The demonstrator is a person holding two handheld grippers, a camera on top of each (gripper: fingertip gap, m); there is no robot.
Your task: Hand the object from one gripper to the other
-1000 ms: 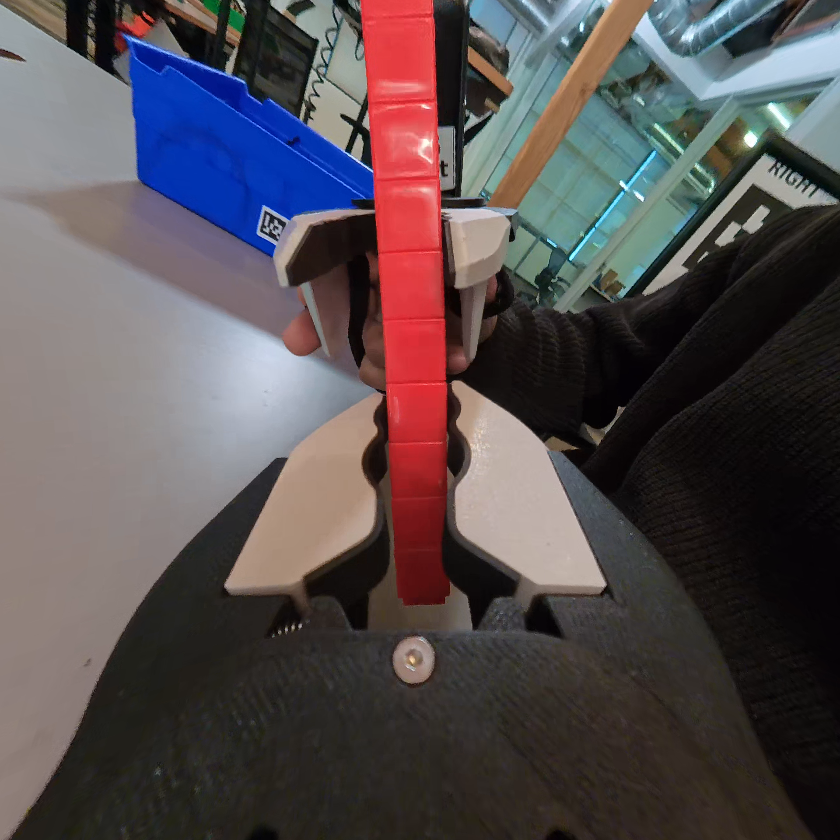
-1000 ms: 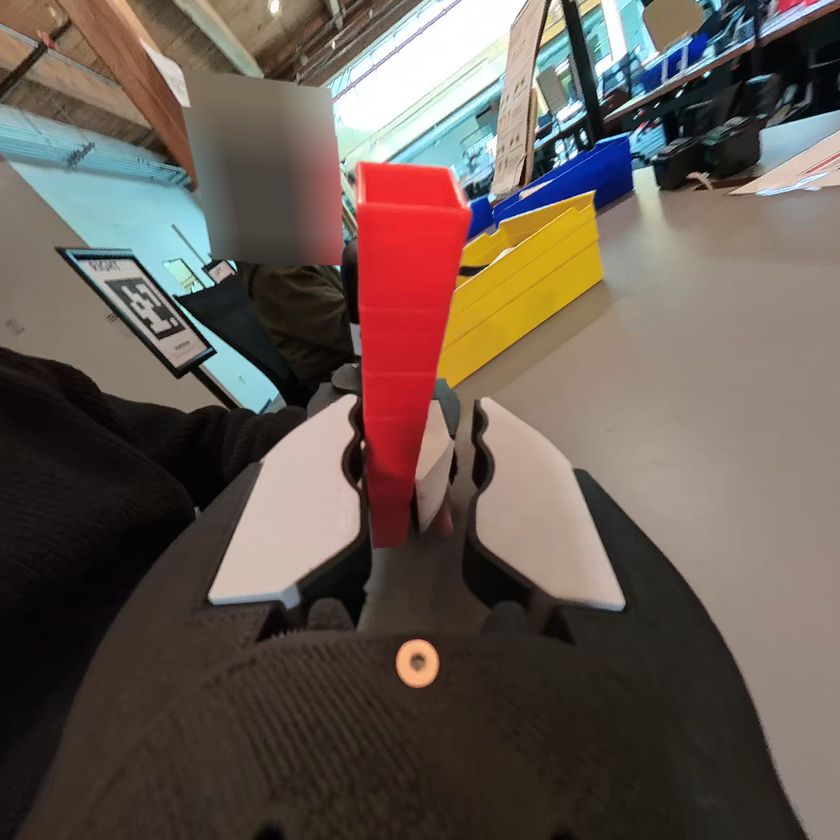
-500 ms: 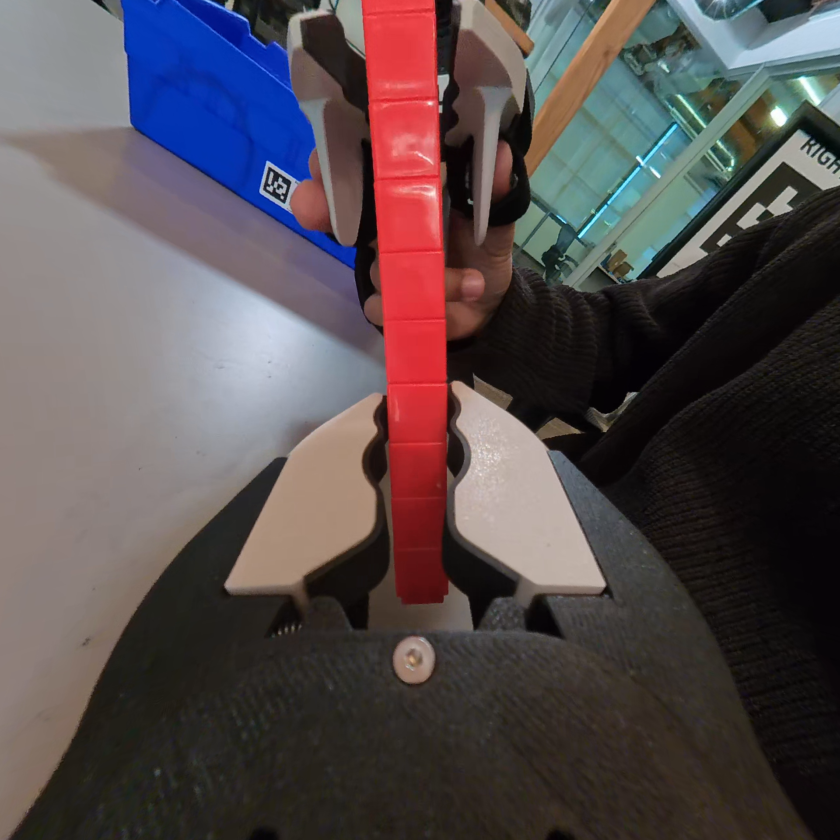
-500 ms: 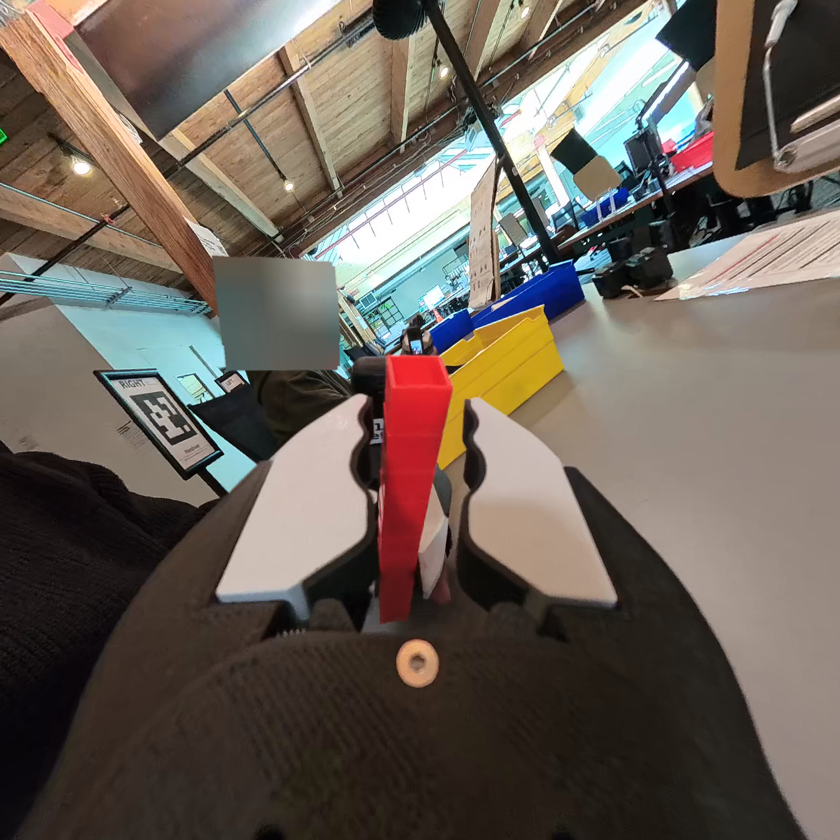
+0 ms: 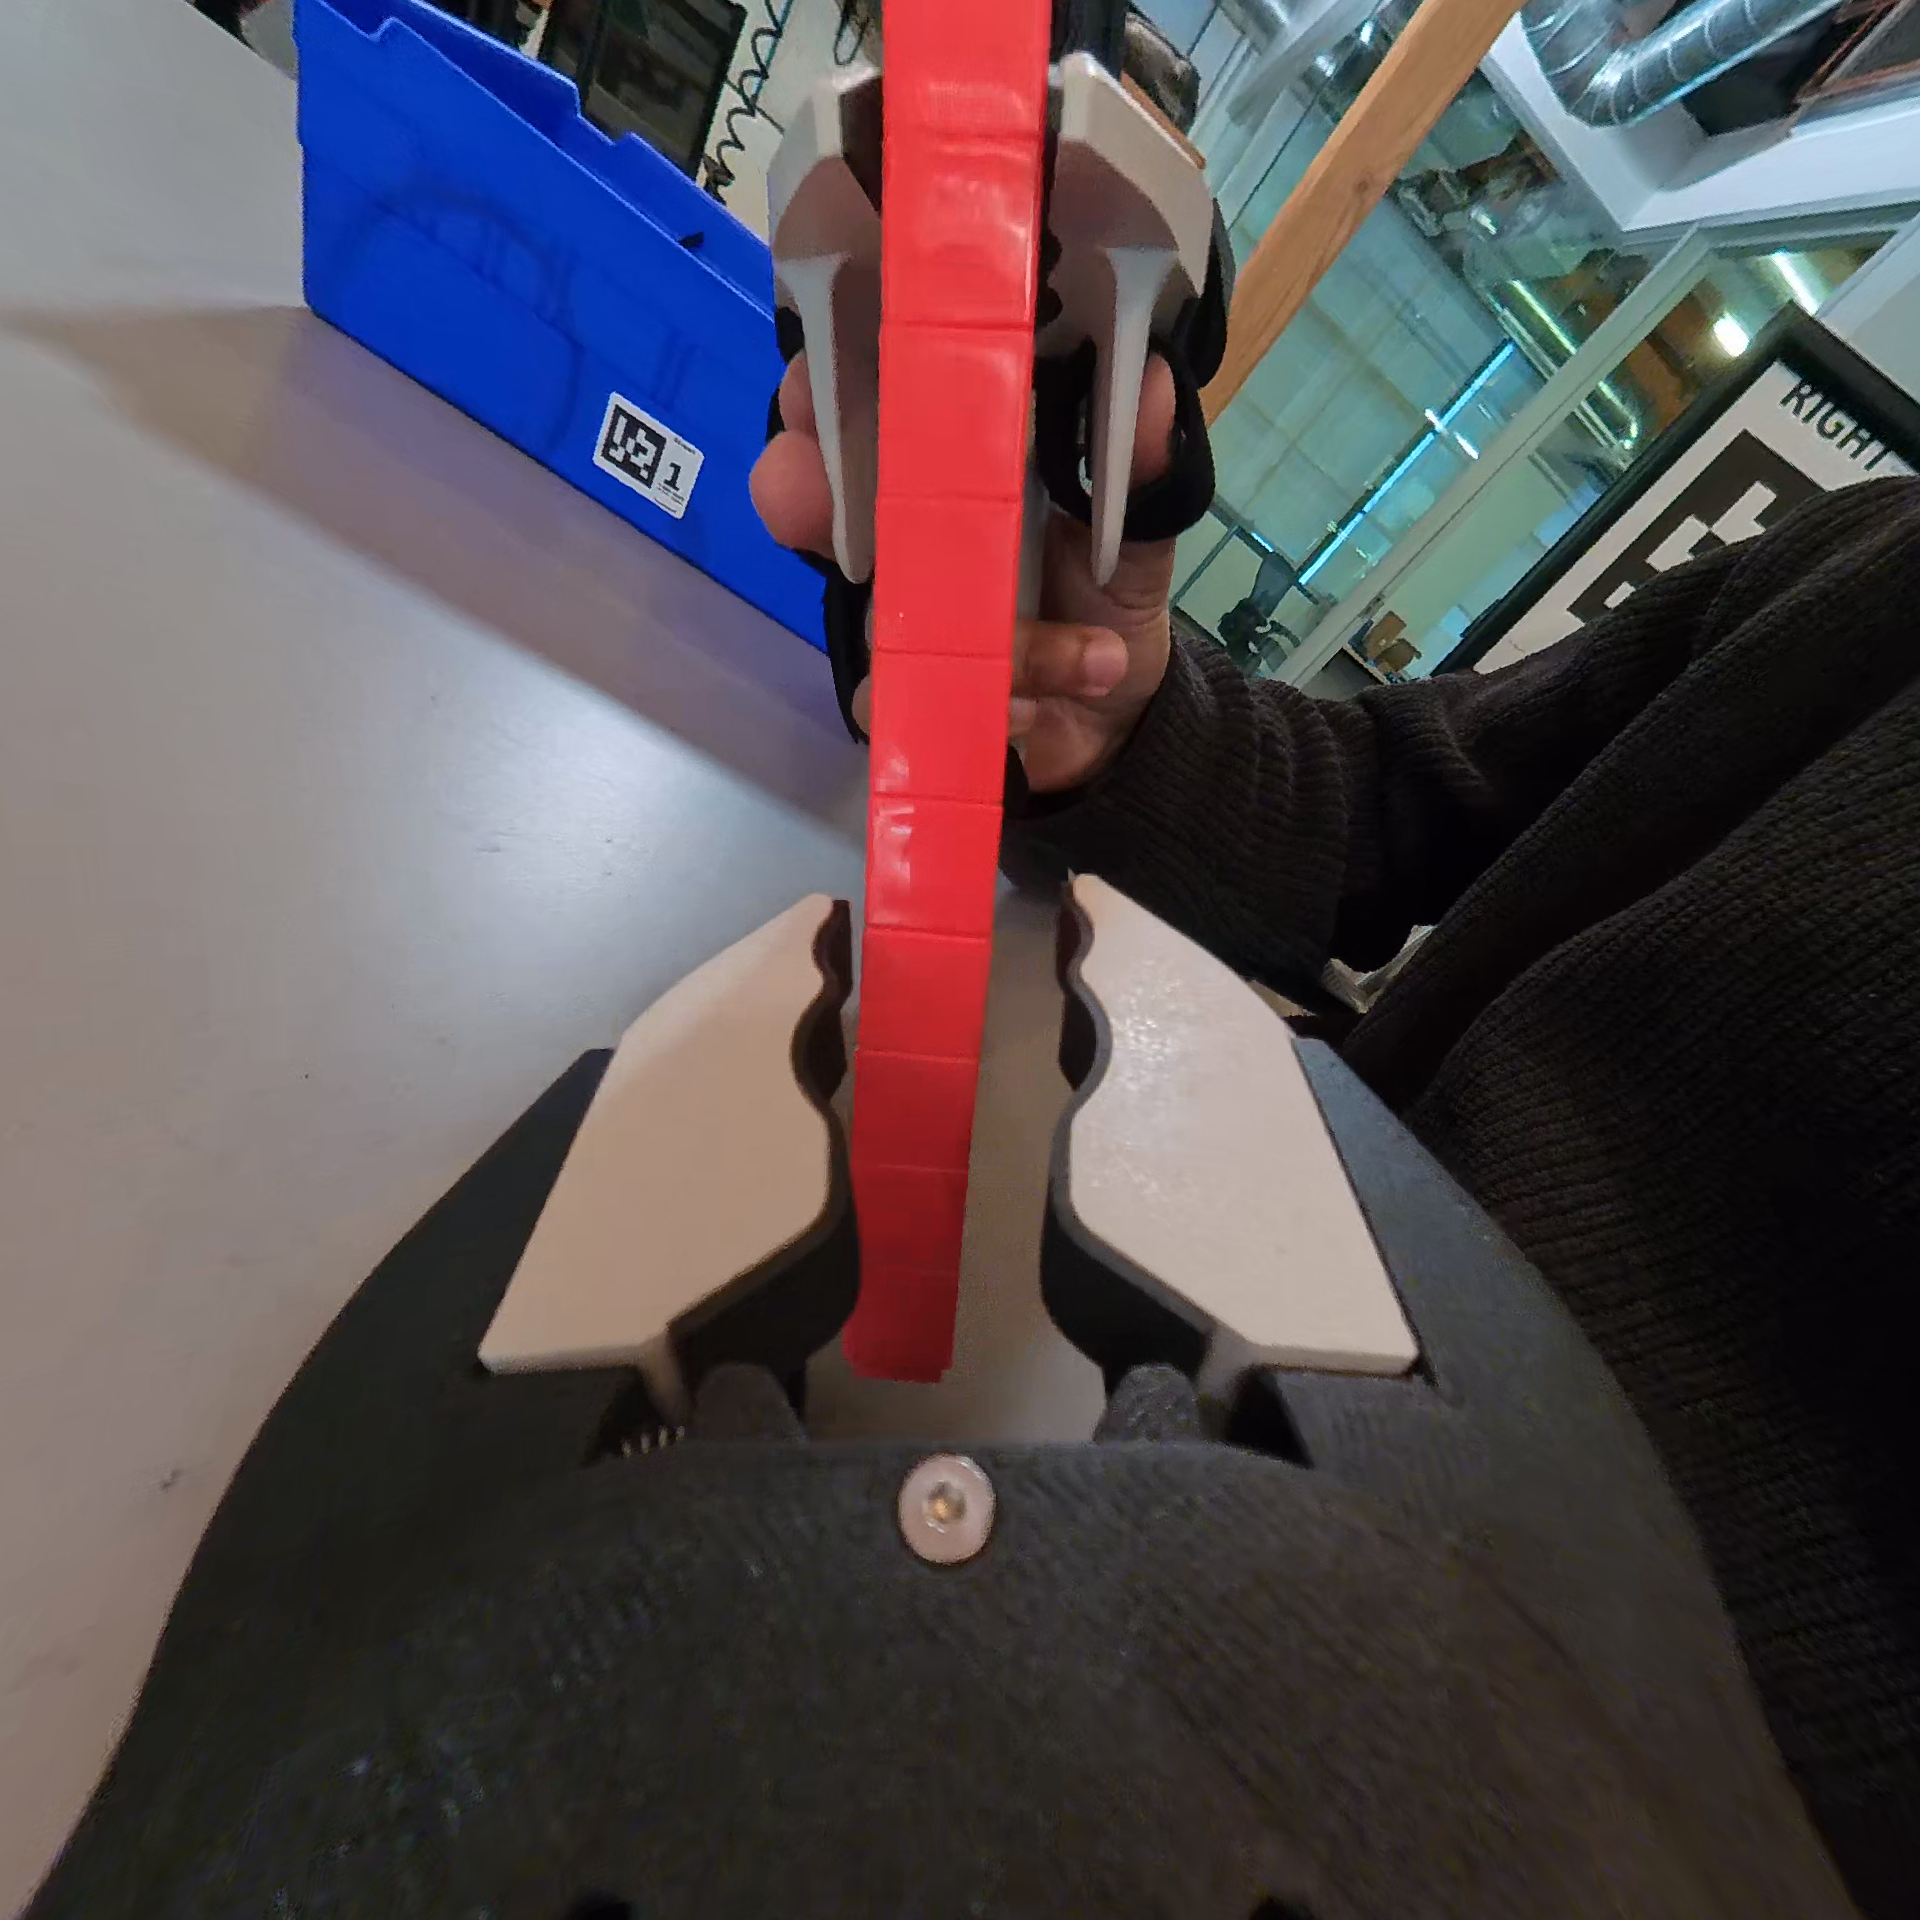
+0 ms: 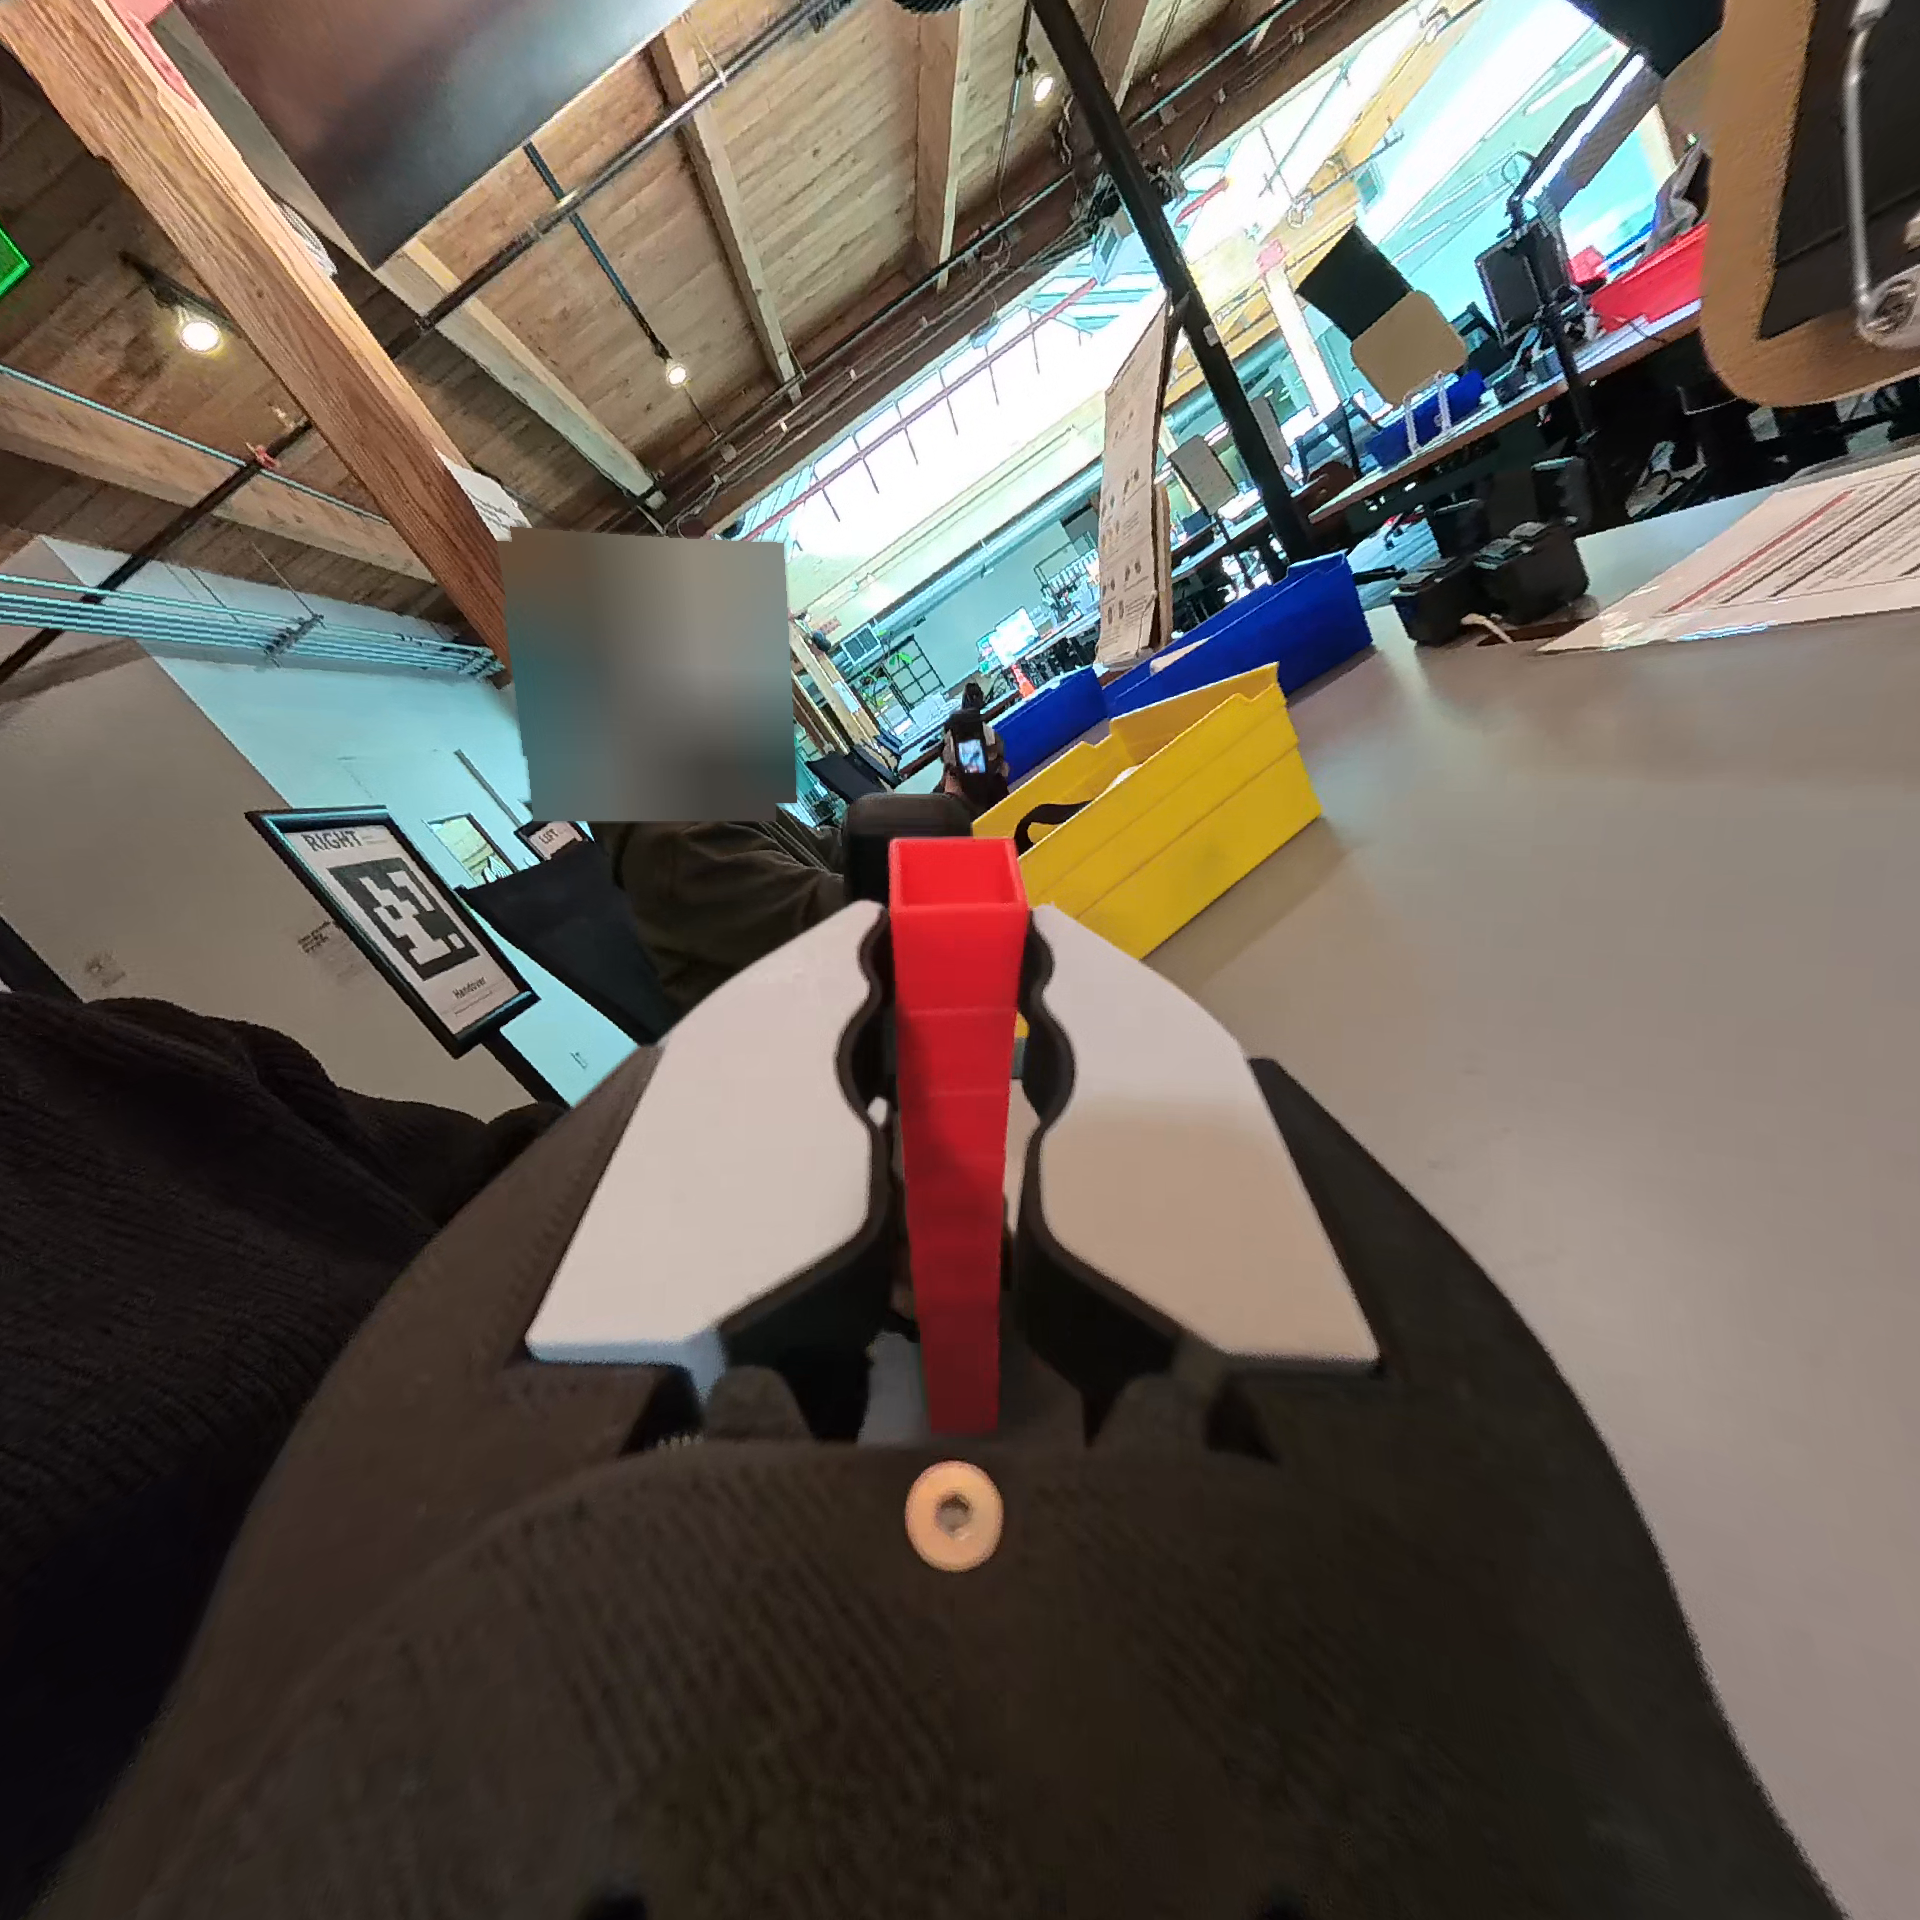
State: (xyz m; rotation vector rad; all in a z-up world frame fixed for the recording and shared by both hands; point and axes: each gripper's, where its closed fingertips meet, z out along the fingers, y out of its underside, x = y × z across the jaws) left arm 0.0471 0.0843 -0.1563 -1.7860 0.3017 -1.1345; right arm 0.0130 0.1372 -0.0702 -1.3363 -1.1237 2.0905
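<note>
Red and segmented, the bar (image 5: 940,644) runs lengthwise between both pairs of tongs above the grey desk (image 5: 312,831). In the left wrist view the left tongs (image 5: 951,914) stand released: the bar lies close along the left finger, whether touching cannot be told, and a clear gap separates it from the right finger. Farther up the same bar, the right tongs (image 5: 977,561) straddle it, with a hand (image 5: 1081,665) in a dark knit sleeve behind them. In the right wrist view the right tongs (image 6: 951,930) are clenched on the bar (image 6: 954,1143), both scalloped inner edges pressed against its sides; its hollow square end pokes out just past the fingertips, and its other end reaches back near the screw in the black body. A blue bin (image 5: 499,281) with a small square marker sticker sits on the desk beyond the left tongs; its inside is not visible. In the right view a yellow bin (image 6: 1174,831) stands on the desk past the tongs, with something dark and curved inside that cannot be made out, and more blue bins (image 6: 1247,634) behind it, their contents hidden.
</note>
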